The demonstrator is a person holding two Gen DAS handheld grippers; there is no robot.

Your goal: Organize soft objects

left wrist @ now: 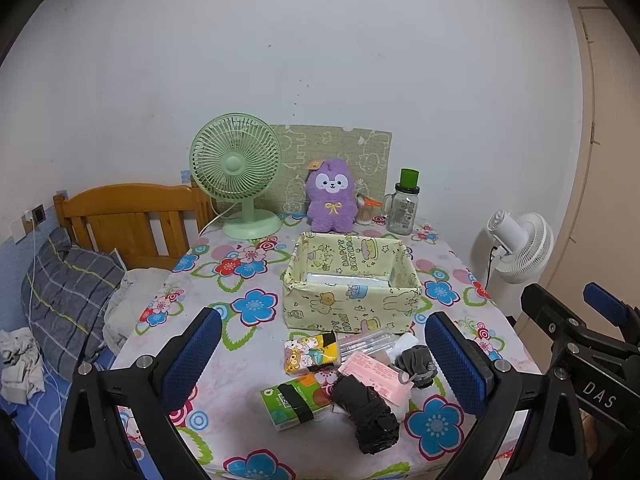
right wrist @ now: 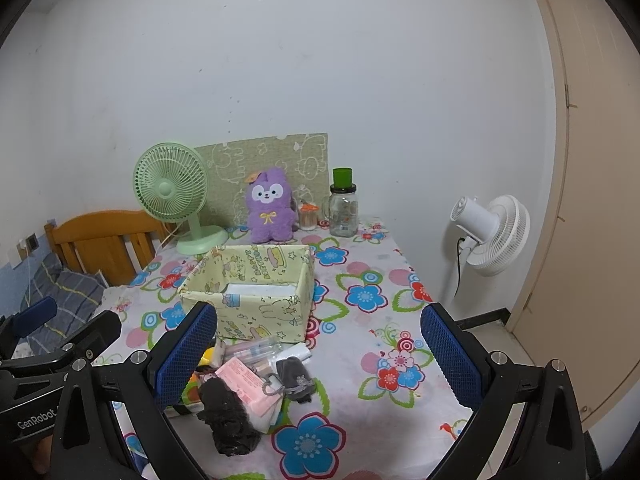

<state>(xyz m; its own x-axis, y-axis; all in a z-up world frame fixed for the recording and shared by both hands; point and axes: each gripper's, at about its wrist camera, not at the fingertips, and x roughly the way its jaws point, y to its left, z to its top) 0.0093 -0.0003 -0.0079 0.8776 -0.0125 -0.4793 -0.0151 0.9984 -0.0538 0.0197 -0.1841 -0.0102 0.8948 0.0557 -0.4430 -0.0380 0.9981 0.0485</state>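
Observation:
A pale yellow fabric storage box (left wrist: 352, 300) (right wrist: 256, 308) stands mid-table with a flat white item inside. In front of it lies a pile: a green tissue pack (left wrist: 290, 400), a cartoon tissue pack (left wrist: 310, 352), a pink pack (left wrist: 378, 372) (right wrist: 248, 388), a clear pen pouch (left wrist: 368, 340), a grey pouch (left wrist: 416, 362) (right wrist: 294, 376) and a black crumpled bundle (left wrist: 368, 412) (right wrist: 228, 420). A purple plush toy (left wrist: 331, 196) (right wrist: 270, 210) sits at the back. My left gripper (left wrist: 324, 364) is open above the pile. My right gripper (right wrist: 320, 356) is open, the pile at its left finger.
The table has a flowered cloth (right wrist: 360, 292). A green desk fan (left wrist: 238, 176), a glass jar with green lid (left wrist: 402, 208) and a small container (left wrist: 366, 210) stand at the back. A bed with wooden headboard (left wrist: 132, 220) is left. A white floor fan (right wrist: 492, 232) stands right.

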